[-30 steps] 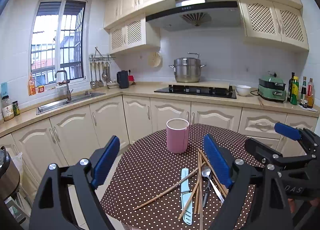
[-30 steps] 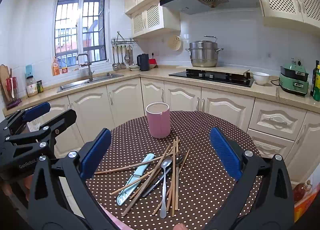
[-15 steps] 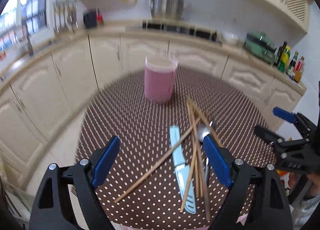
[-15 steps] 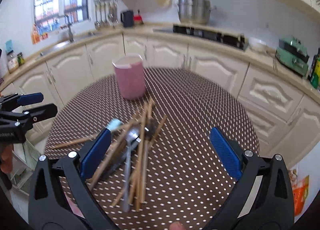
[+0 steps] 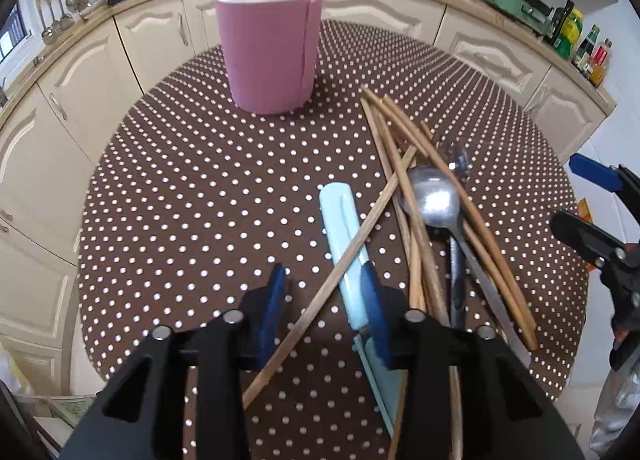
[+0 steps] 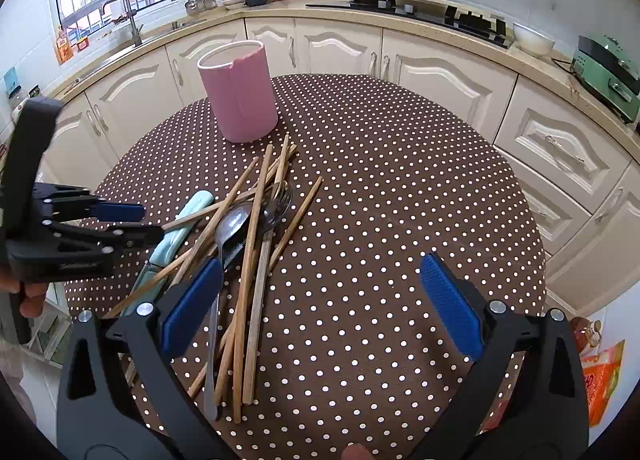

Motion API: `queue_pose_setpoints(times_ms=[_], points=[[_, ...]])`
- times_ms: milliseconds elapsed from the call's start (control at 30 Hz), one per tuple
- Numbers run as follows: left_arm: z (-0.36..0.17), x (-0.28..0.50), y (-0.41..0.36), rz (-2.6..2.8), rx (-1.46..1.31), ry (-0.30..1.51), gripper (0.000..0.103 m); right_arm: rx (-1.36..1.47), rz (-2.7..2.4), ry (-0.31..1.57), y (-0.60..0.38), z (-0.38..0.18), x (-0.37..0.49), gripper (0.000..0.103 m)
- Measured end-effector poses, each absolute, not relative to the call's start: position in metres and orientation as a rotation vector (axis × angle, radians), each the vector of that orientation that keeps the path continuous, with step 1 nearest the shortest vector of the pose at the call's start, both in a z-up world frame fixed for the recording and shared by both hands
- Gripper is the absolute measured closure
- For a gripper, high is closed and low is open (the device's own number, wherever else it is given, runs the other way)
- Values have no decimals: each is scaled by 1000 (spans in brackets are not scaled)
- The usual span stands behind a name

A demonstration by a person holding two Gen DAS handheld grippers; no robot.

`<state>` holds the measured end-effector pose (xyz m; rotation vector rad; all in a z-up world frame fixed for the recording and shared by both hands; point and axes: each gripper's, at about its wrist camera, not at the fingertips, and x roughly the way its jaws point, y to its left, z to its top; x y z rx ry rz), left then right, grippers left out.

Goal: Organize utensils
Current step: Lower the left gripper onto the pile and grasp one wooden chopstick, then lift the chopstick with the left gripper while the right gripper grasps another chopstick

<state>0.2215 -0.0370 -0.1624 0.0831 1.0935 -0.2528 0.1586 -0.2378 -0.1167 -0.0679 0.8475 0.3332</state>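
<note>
The left tongs [image 5: 323, 300] are closing, angled steeply down over the near edge of the pile, with one loose chopstick [image 5: 348, 256] and the pale blue knife [image 5: 340, 228] lying between their blue pads [image 5: 374, 312]; the pads do not yet seem to press on either, so I read this as the start of a pick, most likely of that chopstick, which crosses over the knife and sits apart from the rest. The right tongs [image 6: 320, 308] are spread wide and empty, hanging above the desk [image 6: 400, 200] beside the pile, probably waiting their turn. The utensils lie heaped together mid-desk: more chopsticks [image 6: 256, 244], a spoon [image 6: 234, 222] and a fork [image 6: 276, 204], crossed over one another, which makes a single one awkward to lift cleanly. Just behind them the pink cup [image 6: 239, 94] stands upright and looks empty from here, apparently the holder they belong in. On the body of the left tongs, seen from the right camera, there is pale printed lettering, too small to read. Bottles at the far right of the kitchen counter carry labels, but no writing on them is legible.
</note>
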Motion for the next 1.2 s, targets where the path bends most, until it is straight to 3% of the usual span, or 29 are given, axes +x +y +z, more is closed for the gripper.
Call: queue_pose_setpoints(times_ms=[67,100,200,367,667,800,967,1033,1100,1200], points=[[-167,224,-37,-263,67,1094,73,-69,339,856,-238,-118,161,6],[-168,226,-37,-273,52,1095,85,-69,342,860,-237,-119,163,6],[-170,224,-34,-275,24,1096,97,-61,357,885,-236,-124,170,6],[-165,209,-19,-259,-70,1079,97,-34,402,957,-232,-132,181,7],[-138,164,23,-109,-209,946,97,-93,434,1004,-206,-126,192,40],[-133,158,35,-70,-237,933,97,-133,441,1056,-193,-134,203,63],[-139,158,40,-62,-248,944,97,-129,462,1101,-190,-143,209,71],[-142,163,44,-54,-256,950,97,-122,466,1100,-191,-143,209,85],[-144,165,44,-51,-267,953,97,-114,472,1099,-192,-141,210,92],[-145,171,43,-44,-273,954,97,-106,472,1084,-198,-138,207,94]])
